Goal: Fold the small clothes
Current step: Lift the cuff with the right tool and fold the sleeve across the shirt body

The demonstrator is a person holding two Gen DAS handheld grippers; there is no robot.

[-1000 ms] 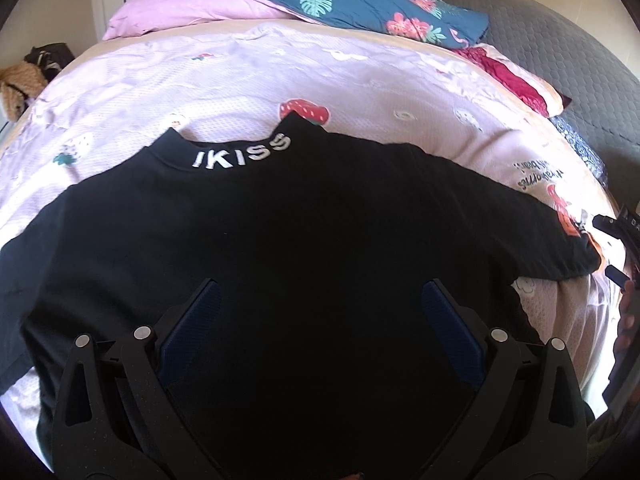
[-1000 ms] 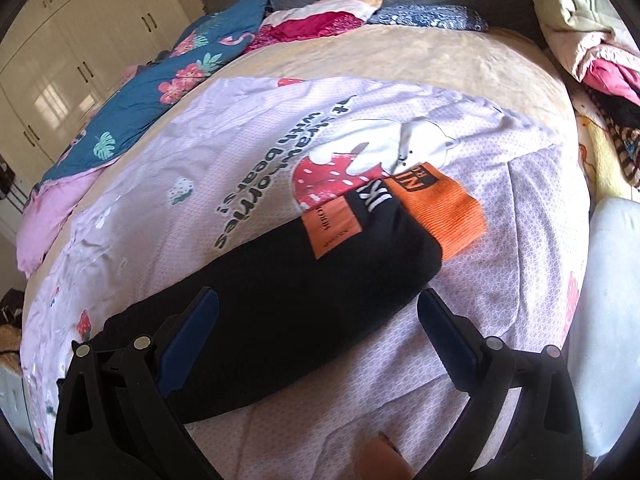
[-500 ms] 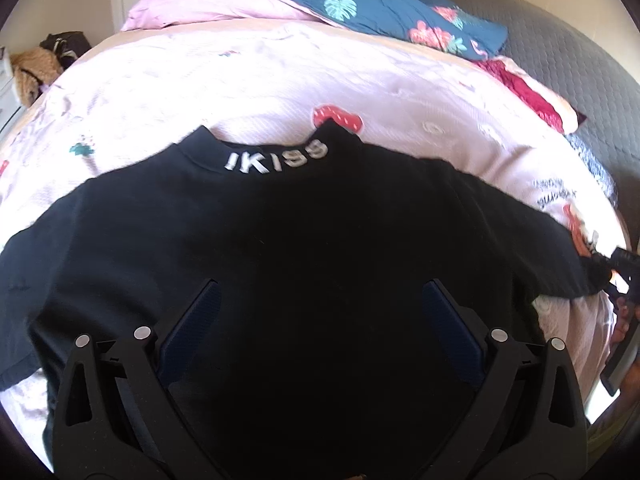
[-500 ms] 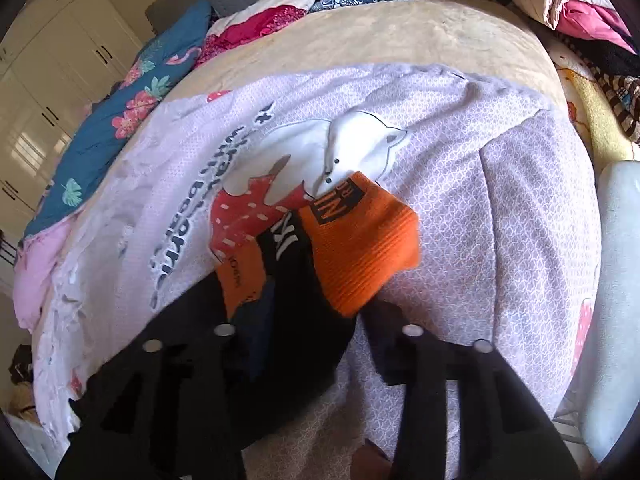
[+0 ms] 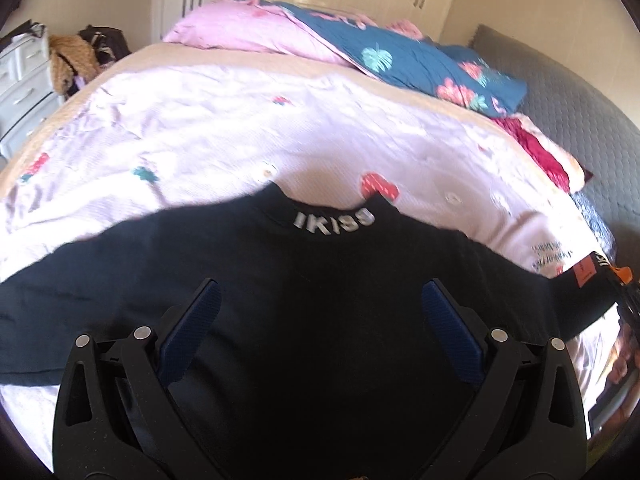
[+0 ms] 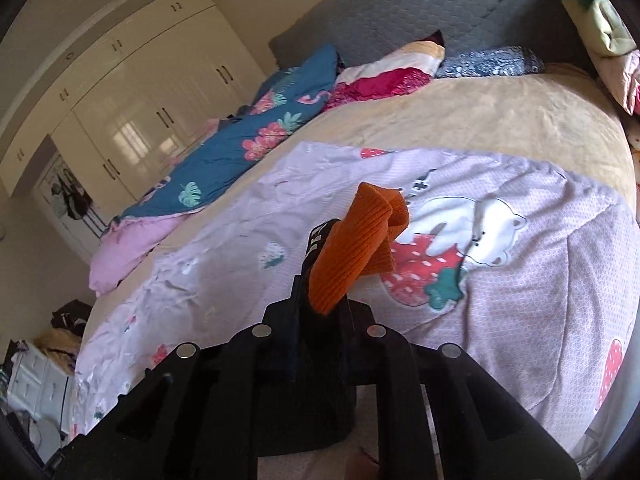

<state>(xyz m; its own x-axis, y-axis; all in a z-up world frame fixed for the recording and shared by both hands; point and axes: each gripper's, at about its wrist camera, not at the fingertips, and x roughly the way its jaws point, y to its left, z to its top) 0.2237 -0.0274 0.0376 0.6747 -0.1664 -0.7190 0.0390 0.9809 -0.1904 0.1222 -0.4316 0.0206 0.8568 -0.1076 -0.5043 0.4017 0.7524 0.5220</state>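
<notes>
A black sweater [image 5: 312, 280] with white "IKISS" lettering on its collar lies spread flat on the pink printed blanket [image 5: 224, 128]. My left gripper [image 5: 318, 306] is open and empty, low over the sweater's chest. My right gripper [image 6: 320, 312] is shut on the sweater's sleeve end, whose orange ribbed cuff [image 6: 356, 240] sticks up out of the jaws, lifted above the blanket [image 6: 520, 280]. The same cuff and gripper show at the right edge of the left wrist view [image 5: 620, 276].
A blue floral duvet [image 5: 420, 60] and pink bedding [image 5: 248, 32] lie at the far side of the bed. Red and patterned pillows [image 6: 380, 80] rest by the grey headboard [image 6: 420, 8]. A clothes pile [image 6: 608, 28] sits at the right. White wardrobes [image 6: 140, 92] stand behind.
My right gripper closed on the orange-cuffed sleeve end and lifted it off the blanket. My left gripper stayed open and tilted up a little over the sweater.
</notes>
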